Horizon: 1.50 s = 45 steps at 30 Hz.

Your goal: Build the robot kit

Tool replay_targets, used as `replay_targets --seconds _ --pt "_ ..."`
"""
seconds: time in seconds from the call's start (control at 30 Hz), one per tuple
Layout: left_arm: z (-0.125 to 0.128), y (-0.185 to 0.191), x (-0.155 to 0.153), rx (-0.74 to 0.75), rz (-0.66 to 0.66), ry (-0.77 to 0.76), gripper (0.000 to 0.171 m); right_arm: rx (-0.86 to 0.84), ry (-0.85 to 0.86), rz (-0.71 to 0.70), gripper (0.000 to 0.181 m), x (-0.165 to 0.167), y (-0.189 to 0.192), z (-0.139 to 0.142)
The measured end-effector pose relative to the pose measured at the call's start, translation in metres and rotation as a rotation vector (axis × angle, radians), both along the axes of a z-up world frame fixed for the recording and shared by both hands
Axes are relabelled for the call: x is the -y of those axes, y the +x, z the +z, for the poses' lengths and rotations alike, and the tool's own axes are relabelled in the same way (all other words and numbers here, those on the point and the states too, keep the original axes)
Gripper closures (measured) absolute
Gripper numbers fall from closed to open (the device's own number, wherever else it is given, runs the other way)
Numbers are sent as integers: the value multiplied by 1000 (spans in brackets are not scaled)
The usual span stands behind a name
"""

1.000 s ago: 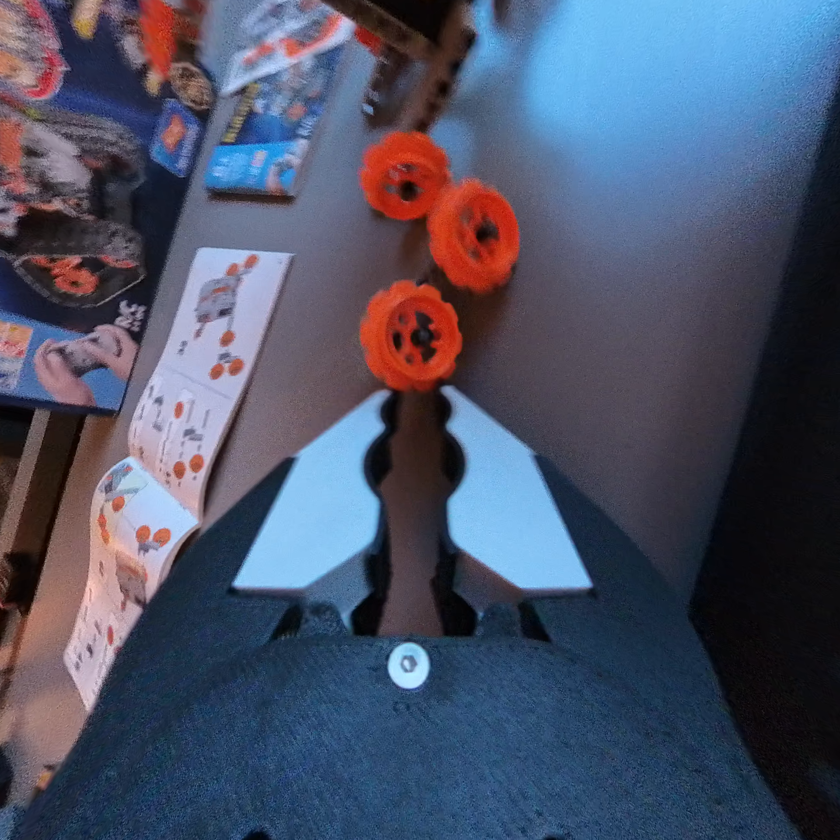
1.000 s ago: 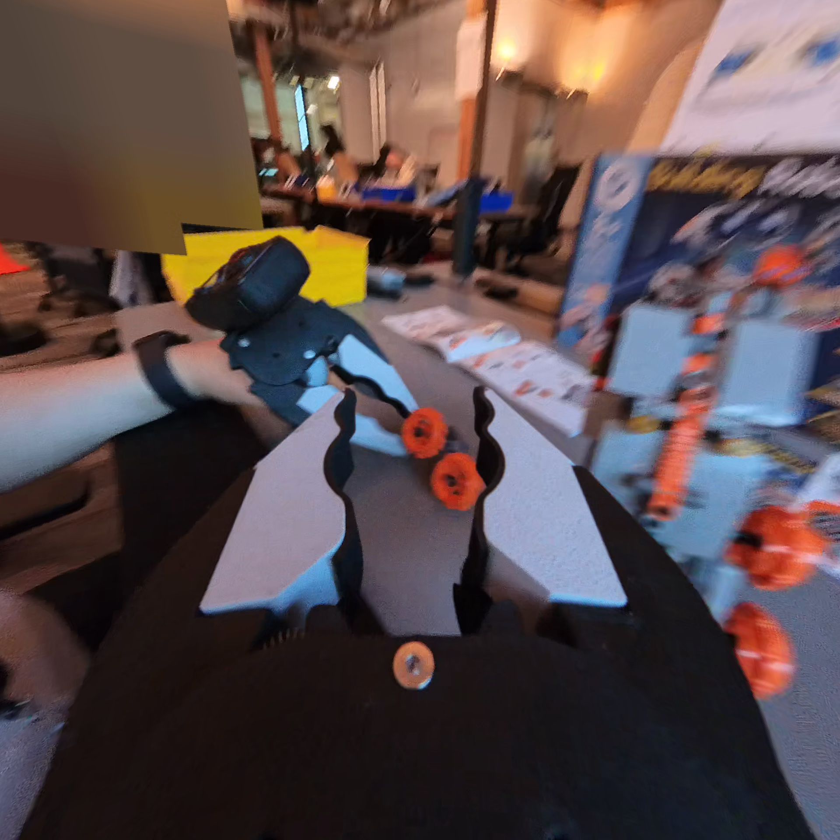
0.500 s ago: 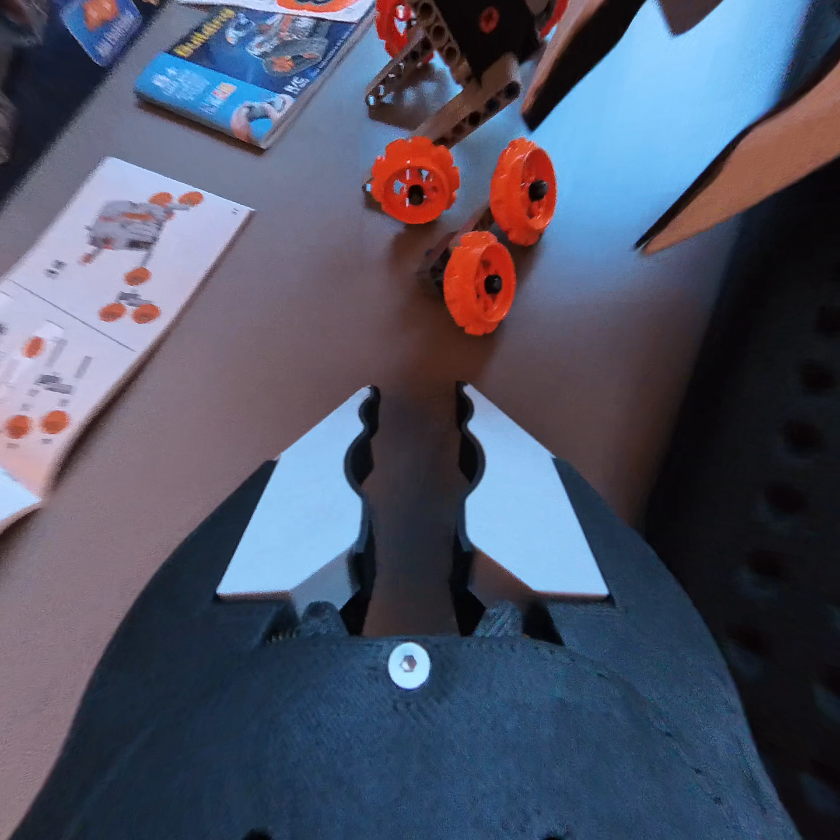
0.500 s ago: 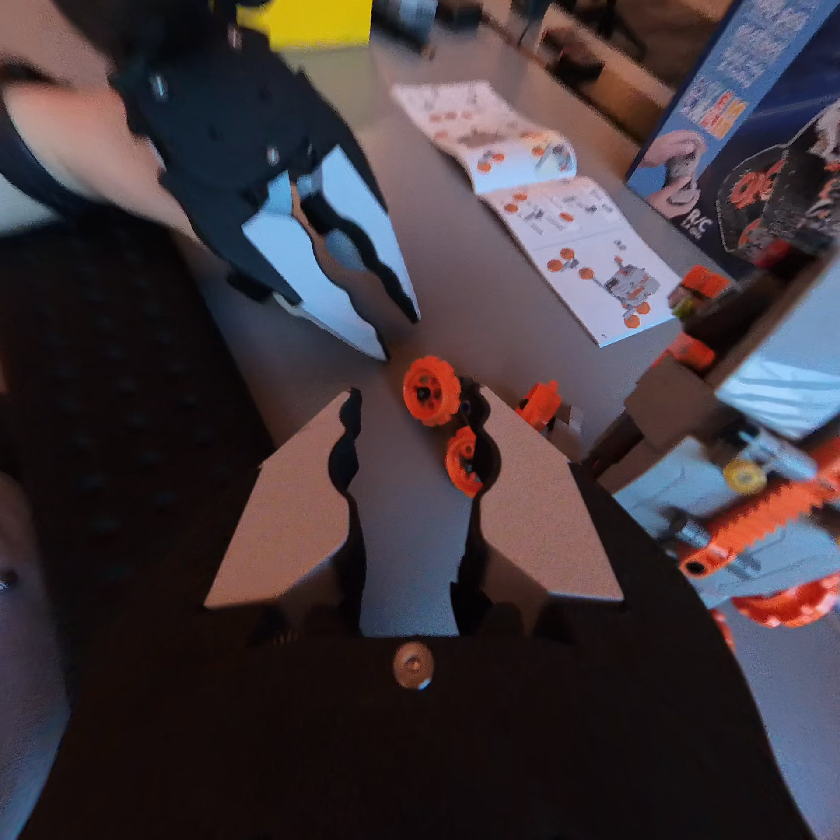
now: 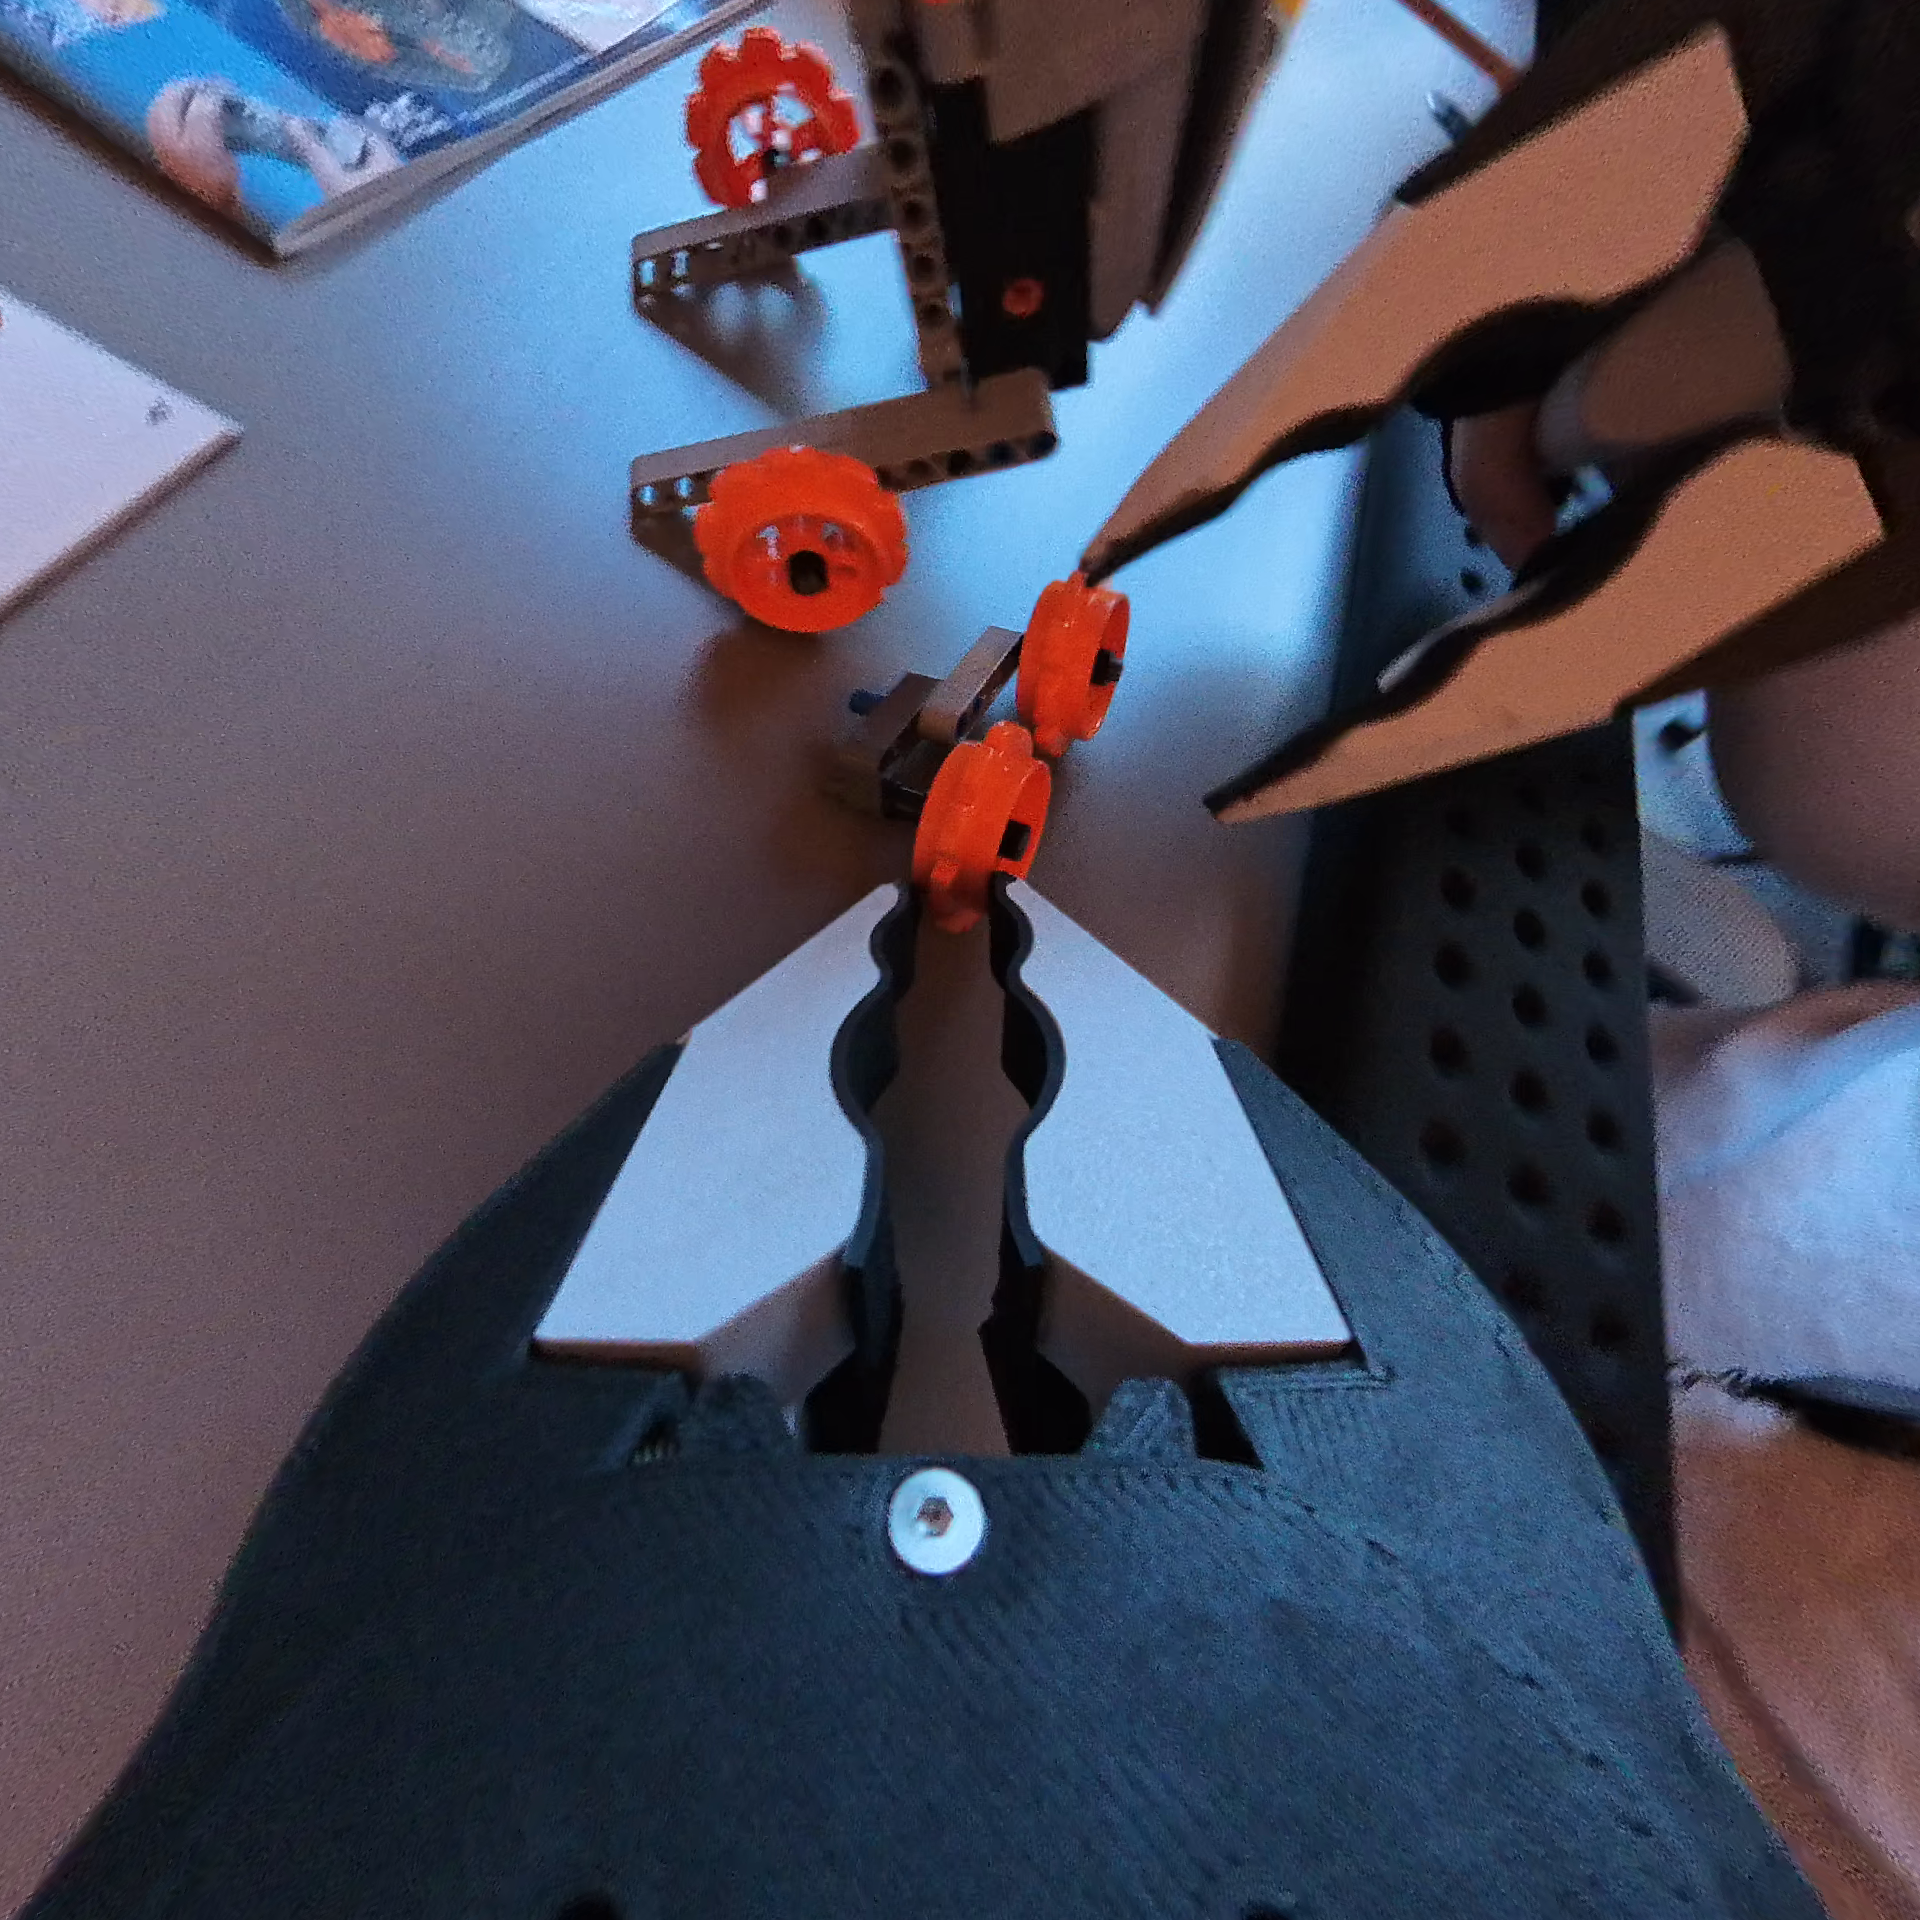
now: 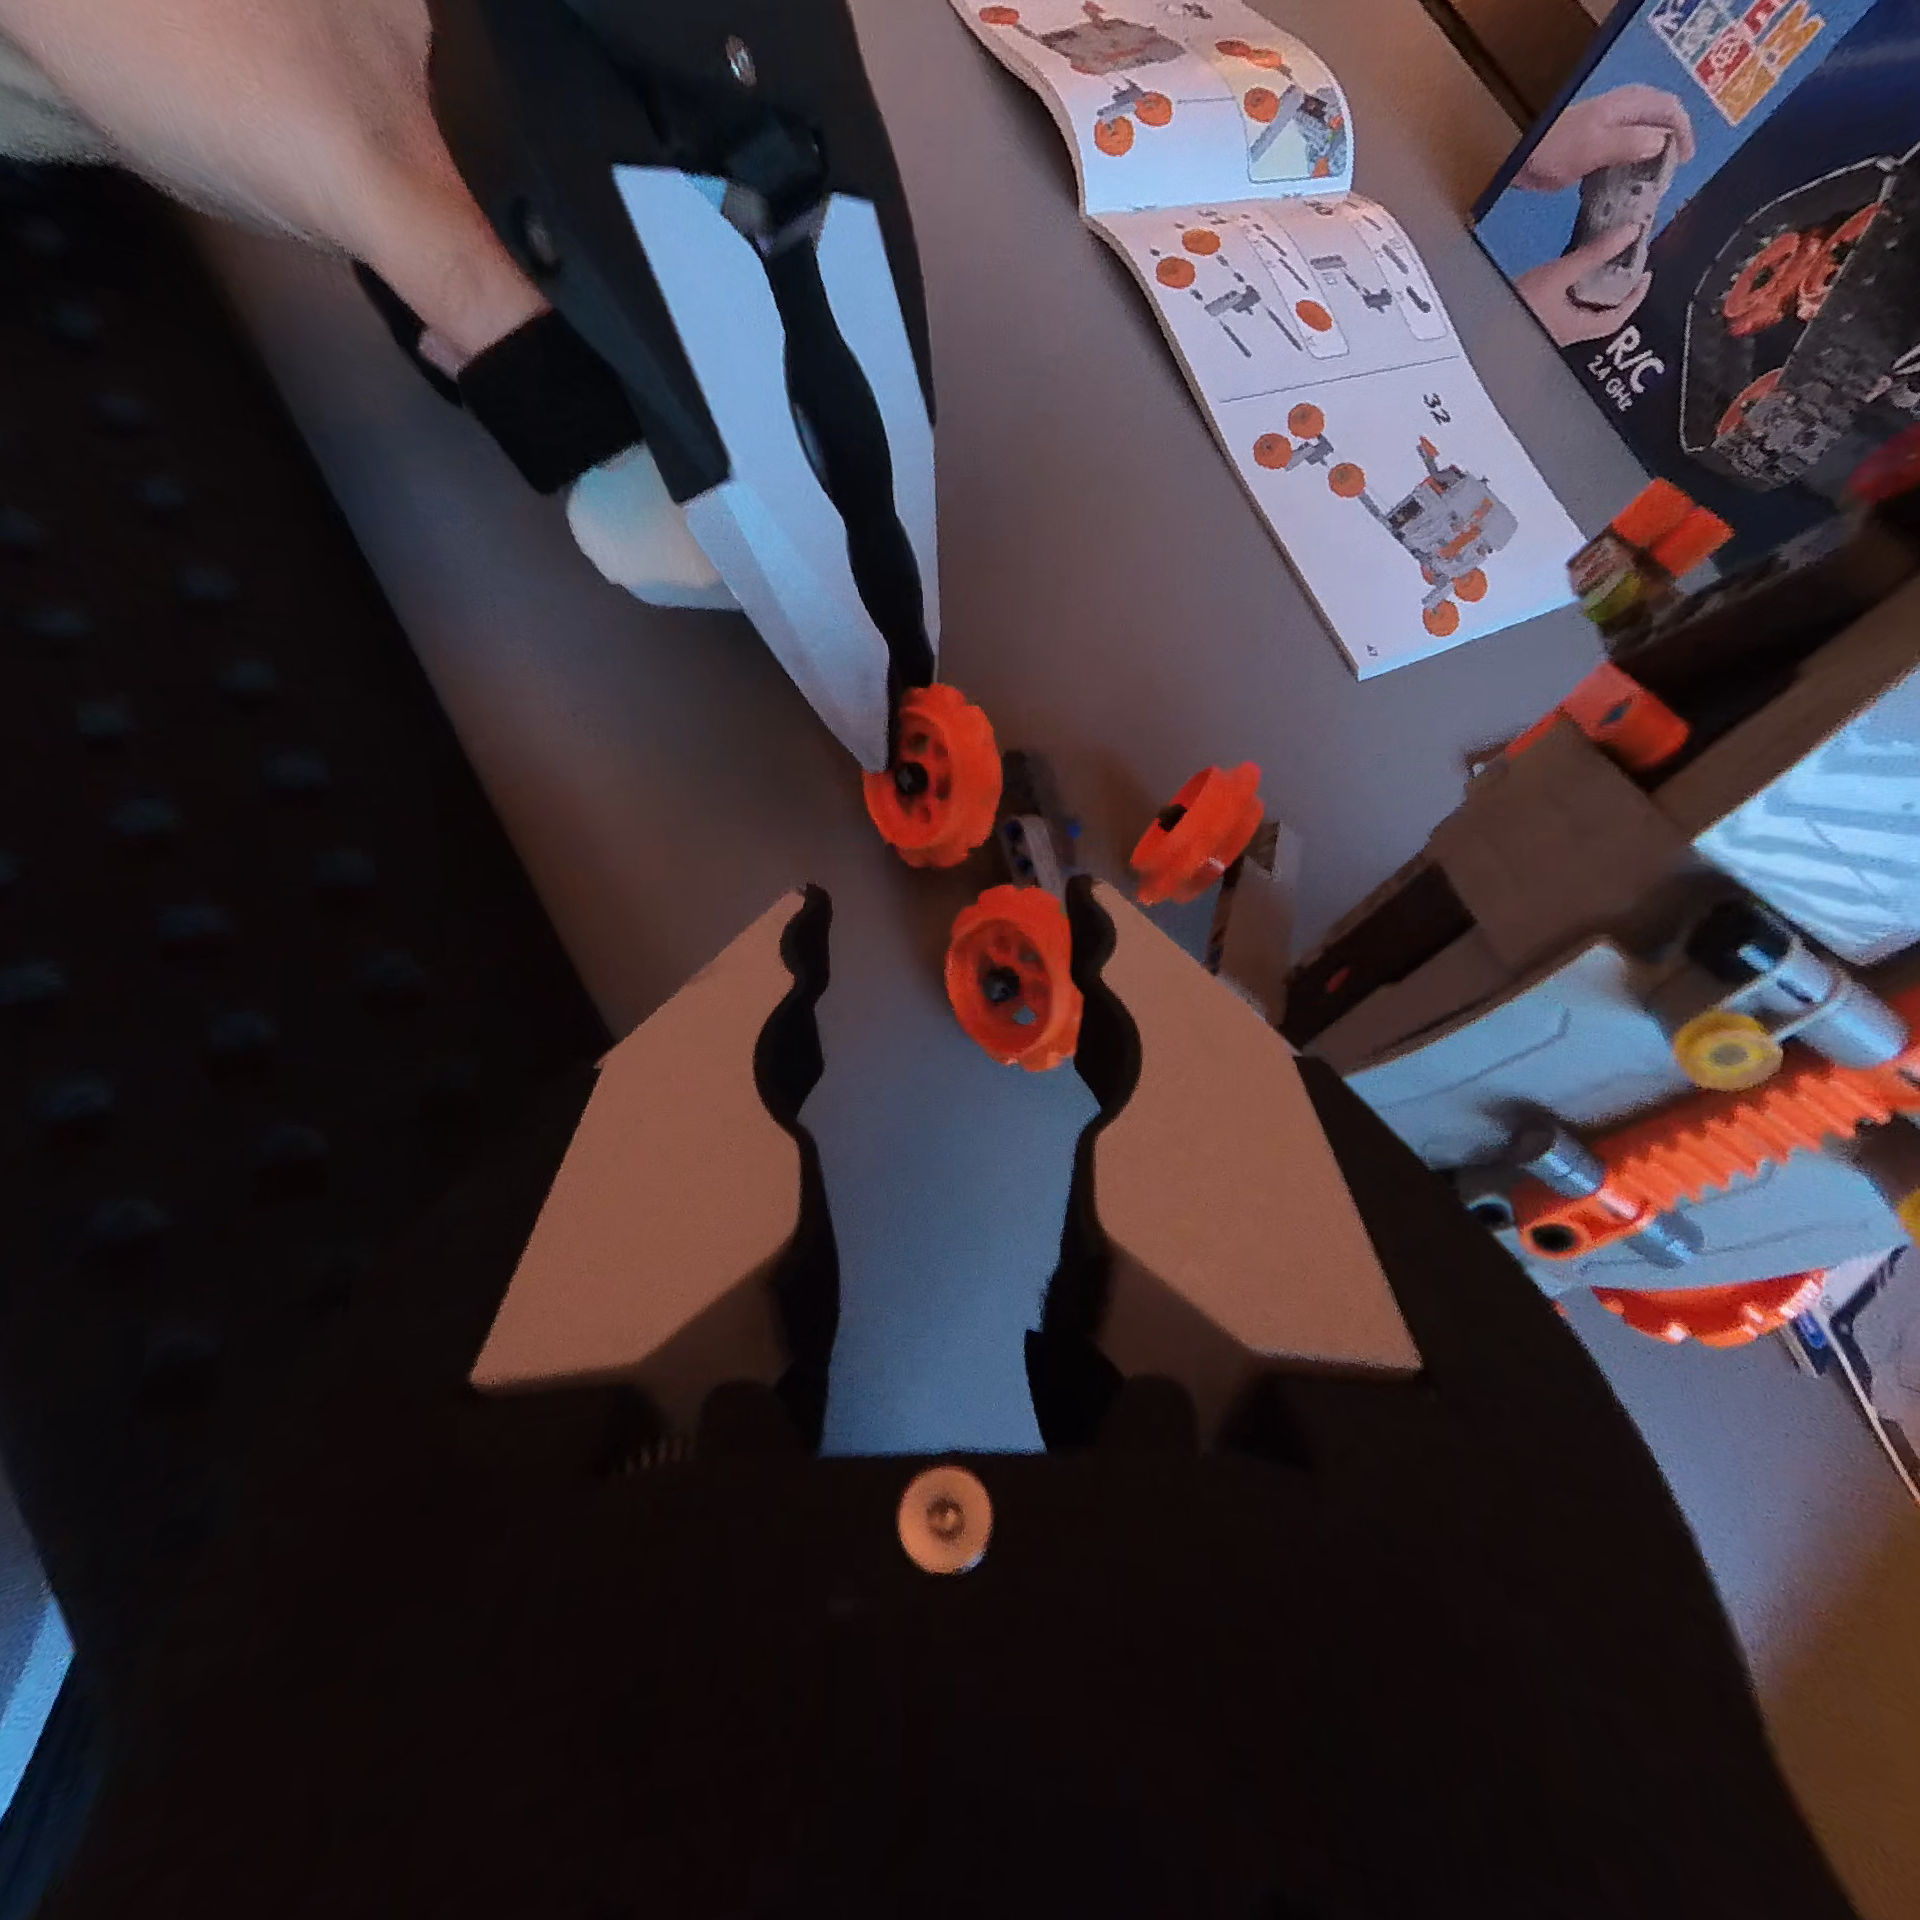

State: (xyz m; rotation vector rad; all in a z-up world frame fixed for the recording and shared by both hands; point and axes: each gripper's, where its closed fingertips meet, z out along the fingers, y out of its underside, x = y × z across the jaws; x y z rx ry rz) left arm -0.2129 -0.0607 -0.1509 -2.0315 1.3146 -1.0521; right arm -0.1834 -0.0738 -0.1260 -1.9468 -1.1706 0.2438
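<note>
Two orange toothed wheels sit on a small grey beam piece [image 5: 935, 717] on the grey table [image 5: 364, 727]. My left gripper [image 5: 951, 889] pinches the rim of the nearer wheel [image 5: 982, 821]; the right wrist view shows it [image 6: 904, 675] closed on that wheel [image 6: 930, 774]. My right gripper [image 6: 948, 896] is open with the second wheel [image 6: 1008, 977] between its fingers, against the right one. In the left wrist view it [image 5: 1148, 686] reaches in from the right, one tip touching that wheel [image 5: 1070, 665].
A grey and black toy model [image 5: 987, 208] stands just behind, with a third orange wheel [image 5: 800, 540] on its beam. An open instruction booklet [image 6: 1330, 364] and the toy's box [image 6: 1745, 208] lie beyond. A black perforated surface [image 5: 1507, 987] borders the table's edge.
My left gripper moved forward to the nearer wheel and narrowed onto its rim. My right gripper came in closer and lower, so the second wheel now lies between its fingers.
</note>
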Motion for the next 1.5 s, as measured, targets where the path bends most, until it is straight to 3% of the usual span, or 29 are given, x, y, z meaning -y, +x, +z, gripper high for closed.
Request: replay_targets --seconds 0.17,0.27,0.4,0.73,0.87,0.93,1.03,1.5 --pt "16 -9 24 -2 -189 446 160 -63 0 74 130 12 -10 4" --pt "16 -14 34 -5 -242 583 160 -172 -92 136 125 20 -23 4" --pt "24 -14 40 38 -268 597 160 -260 -194 174 126 21 -29 7" --pt "46 -15 49 165 -308 684 160 -252 -272 242 126 29 -28 -2" --pt "46 -14 55 189 -340 688 160 -230 -247 263 131 32 -30 -6" --pt "46 -14 54 197 -348 710 160 -232 -237 287 149 35 -32 -4" --pt "50 -14 55 230 -359 744 160 -243 -206 283 156 34 -31 0" --pt "53 -15 52 256 -317 673 162 -338 -186 281 155 33 -28 13"
